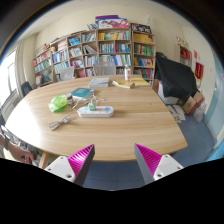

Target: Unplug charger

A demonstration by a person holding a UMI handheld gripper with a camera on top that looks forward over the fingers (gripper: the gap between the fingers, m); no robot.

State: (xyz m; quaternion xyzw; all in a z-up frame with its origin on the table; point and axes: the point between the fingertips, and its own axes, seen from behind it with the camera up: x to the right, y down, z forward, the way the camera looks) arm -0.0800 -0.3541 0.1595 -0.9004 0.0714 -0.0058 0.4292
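Observation:
A white power strip lies on the round wooden table, well beyond my fingers, with a small plug or charger standing on it. My gripper is open, its two pink pads wide apart over the table's near edge, and nothing is between them. The table edge and the blue-grey floor show in the gap.
On the table lie a green object, a blue book, a grey cable bundle and a bottle. Bookshelves line the far wall. A dark chair stands to the right.

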